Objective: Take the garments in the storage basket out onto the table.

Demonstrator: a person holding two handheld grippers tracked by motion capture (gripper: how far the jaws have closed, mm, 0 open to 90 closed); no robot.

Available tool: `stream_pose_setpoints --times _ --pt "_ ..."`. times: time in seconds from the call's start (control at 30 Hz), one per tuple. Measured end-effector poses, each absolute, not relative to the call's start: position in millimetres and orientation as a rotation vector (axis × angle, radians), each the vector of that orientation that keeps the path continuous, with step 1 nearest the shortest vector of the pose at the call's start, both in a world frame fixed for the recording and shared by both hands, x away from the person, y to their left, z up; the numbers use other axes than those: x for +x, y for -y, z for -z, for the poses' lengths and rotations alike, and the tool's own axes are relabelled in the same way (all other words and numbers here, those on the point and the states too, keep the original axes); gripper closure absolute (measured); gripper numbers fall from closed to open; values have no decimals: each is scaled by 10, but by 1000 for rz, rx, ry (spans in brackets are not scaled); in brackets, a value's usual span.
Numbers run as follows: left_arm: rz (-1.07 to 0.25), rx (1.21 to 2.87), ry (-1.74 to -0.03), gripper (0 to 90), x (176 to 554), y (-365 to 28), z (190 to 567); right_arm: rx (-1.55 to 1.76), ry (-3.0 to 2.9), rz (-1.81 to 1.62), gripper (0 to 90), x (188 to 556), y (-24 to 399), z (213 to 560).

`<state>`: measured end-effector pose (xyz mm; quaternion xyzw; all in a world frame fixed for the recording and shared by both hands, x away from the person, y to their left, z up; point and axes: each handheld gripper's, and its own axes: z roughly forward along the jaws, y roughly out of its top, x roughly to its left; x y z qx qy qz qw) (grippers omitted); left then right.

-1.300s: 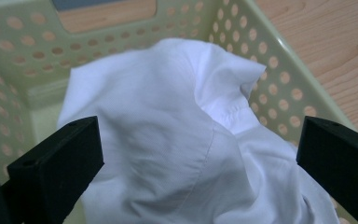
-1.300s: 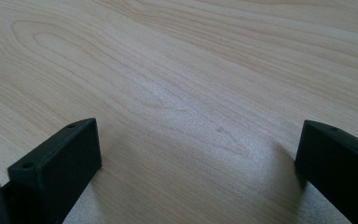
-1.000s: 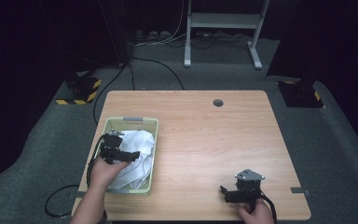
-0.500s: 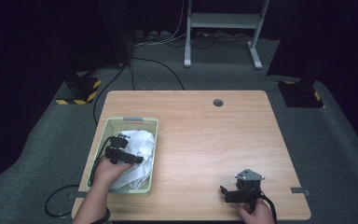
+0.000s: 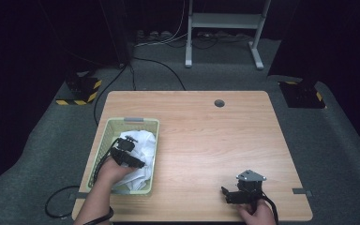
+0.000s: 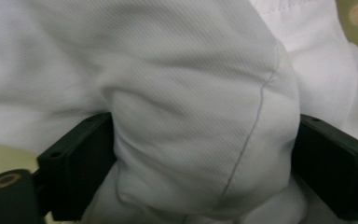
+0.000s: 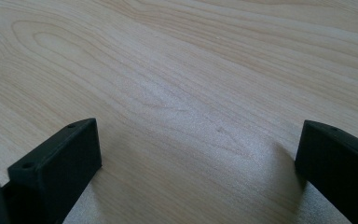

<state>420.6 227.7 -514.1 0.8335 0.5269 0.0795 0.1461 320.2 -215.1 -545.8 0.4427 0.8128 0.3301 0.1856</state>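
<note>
The white cloth (image 6: pixel 186 116) lies crumpled in the pale green basket (image 5: pixel 104 140), and a thick fold of it bulges straight between the jaws of the left gripper (image 5: pixel 127 152). Both jaws have just been closing, and each black jaw now touches the side of that fold and dents it, so I judge that the grip is beginning, though it does not look firm yet. A stitched seam runs along the fold, roughly from the jaws outward, so the jaws cross it. The fabric is soft, finely ribbed and matte; it will fold and slip, not resist. The basket is of perforated plastic.

The right gripper (image 5: pixel 243 190) rests well apart on the smooth wooden table (image 7: pixel 177 84), jaws wide with nothing between them. The left hand is clearly nearer.
</note>
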Motion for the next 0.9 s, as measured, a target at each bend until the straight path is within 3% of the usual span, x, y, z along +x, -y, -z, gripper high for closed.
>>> stream_pose_setpoints --times 0.1,0.17,0.2,0.23,0.37,0.57,0.9 --pt "-254 2388 -1530 170 4195 -2276 5129 1247 -2290 -930 0 3202 2151 5458" --pt "-258 2376 -1535 263 4190 -2285 5115 1246 -2290 -930 0 3202 2151 5458" --pt "-265 2373 -1534 263 4184 -2291 5100 1246 -2290 -930 0 3202 2151 5458" --pt "-269 2370 -1530 351 4181 -2298 5091 1247 -2290 -930 0 3201 2151 5458" --pt "-273 2368 -1524 454 4179 -2317 5074 1247 -2290 -930 0 3202 2151 5458" --pt "-288 2372 -1519 549 4181 -2322 5060 1228 -2302 -935 1 3203 2147 5459" --pt "-297 2358 -1522 613 4174 -2326 4966 1228 -2304 -936 1 3204 2146 5458"
